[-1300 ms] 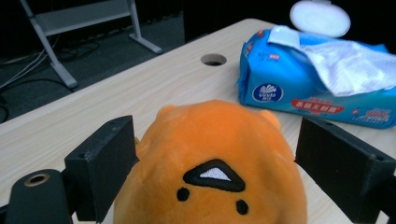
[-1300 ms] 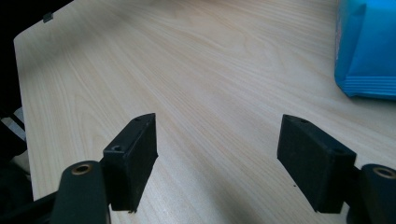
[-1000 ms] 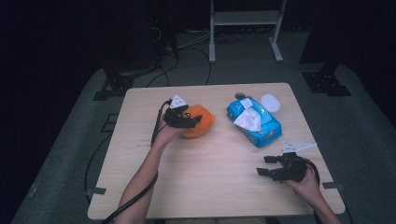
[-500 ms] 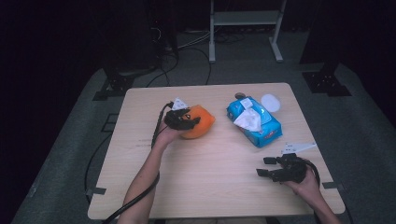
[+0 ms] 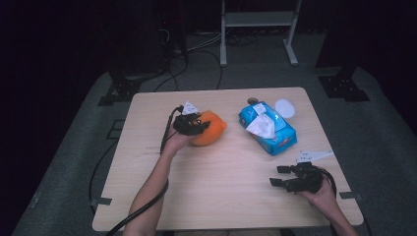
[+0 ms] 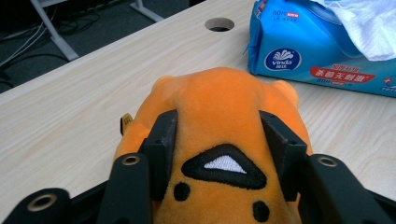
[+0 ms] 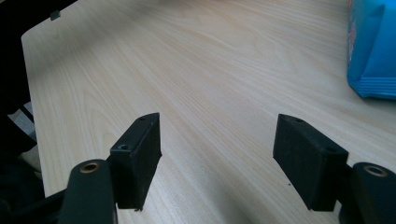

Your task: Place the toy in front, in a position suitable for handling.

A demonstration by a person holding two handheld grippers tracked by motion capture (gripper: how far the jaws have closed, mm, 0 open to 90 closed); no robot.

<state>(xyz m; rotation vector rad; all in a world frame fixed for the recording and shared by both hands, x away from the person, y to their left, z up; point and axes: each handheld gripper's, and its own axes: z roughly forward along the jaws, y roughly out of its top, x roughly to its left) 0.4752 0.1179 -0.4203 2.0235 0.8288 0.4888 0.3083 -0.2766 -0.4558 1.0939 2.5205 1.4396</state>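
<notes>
Two black pads of the left hand-held gripper [image 6: 219,135] have just closed, squeezing the orange plush toy [image 6: 219,98]; high view hides this.

On the table [image 5: 147,196], the plush toy [image 5: 209,129] lies left of the tissue pack [image 5: 275,133], apart from it. Behind the pack sit a round lid [image 5: 284,108] and a hole [image 5: 253,101].

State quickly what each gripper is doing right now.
Left gripper: jaws just closed on the orange plush toy.
Right gripper: open, holding nothing.
</notes>
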